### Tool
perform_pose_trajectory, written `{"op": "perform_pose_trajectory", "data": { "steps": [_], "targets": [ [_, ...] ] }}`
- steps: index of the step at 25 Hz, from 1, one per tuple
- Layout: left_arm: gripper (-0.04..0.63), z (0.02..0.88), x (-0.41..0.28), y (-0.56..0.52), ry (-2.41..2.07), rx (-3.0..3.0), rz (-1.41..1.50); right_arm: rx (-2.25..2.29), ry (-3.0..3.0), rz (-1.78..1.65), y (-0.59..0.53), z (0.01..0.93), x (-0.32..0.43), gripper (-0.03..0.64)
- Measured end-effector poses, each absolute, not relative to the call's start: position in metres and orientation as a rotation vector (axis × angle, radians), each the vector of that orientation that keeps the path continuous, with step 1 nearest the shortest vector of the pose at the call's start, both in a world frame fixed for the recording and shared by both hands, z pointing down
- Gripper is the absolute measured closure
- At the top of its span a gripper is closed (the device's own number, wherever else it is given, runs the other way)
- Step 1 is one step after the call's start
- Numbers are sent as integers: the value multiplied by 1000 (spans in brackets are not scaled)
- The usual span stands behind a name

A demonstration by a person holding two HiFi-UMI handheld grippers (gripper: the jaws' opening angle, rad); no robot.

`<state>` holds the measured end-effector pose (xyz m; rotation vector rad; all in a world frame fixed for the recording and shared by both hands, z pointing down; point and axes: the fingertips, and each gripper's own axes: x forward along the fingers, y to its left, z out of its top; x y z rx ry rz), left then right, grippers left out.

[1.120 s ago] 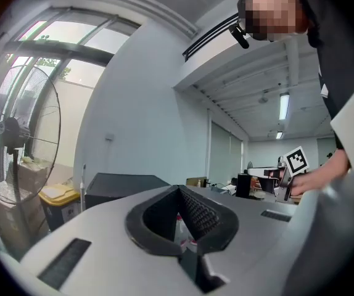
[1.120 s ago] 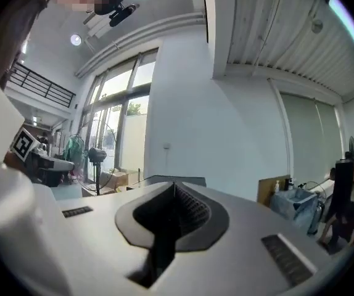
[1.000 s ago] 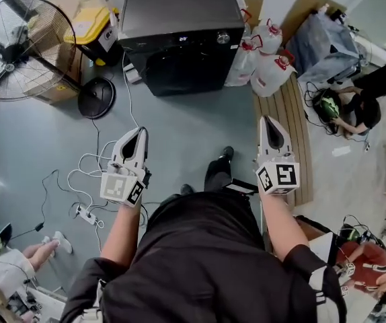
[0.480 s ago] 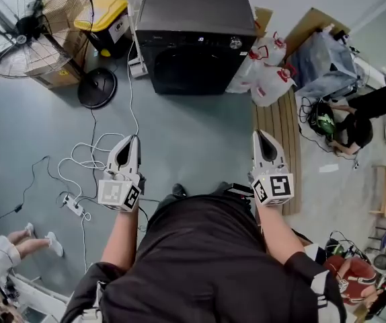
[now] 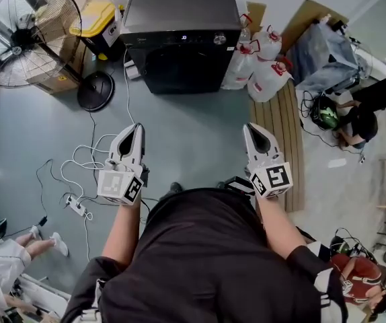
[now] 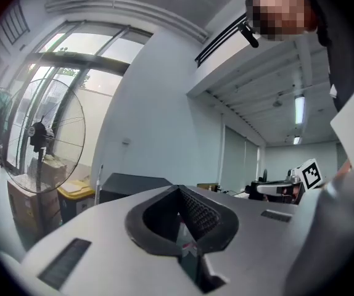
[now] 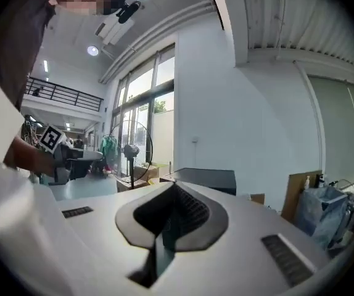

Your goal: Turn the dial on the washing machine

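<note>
Approach step, I judge. At 9 o'clock the left gripper (image 5: 136, 128) is pinched closed, empty. The washer (image 5: 179, 12) stands at 12 o'clock, well apart from both grippers. Its dial (image 5: 220, 39) sits at the panel's right end, untouched. At 3 o'clock the right gripper (image 5: 251, 128) is closed too, holding nothing. Next calls for stepping nearer and spreading the right jaws around the dial.

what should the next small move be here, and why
Probably step closer and bring the right gripper toward the dial: the washing machine stands well ahead of both grippers, and the dial sits at its panel's right end. That gripper is shut and empty.
</note>
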<state>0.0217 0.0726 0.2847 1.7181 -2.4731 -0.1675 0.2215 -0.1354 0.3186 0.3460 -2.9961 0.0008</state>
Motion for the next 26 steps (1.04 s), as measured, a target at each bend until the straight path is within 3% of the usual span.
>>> {"op": "perform_pose_trajectory", "data": {
  "steps": [10, 26],
  "targets": [
    [581, 288, 77, 30, -2370, 1826, -73, 413, -3010, 58, -163, 320, 261, 595],
    [580, 303, 76, 25, -2374, 1824, -17, 440, -2994, 81, -170, 325, 265, 595]
  ]
}}
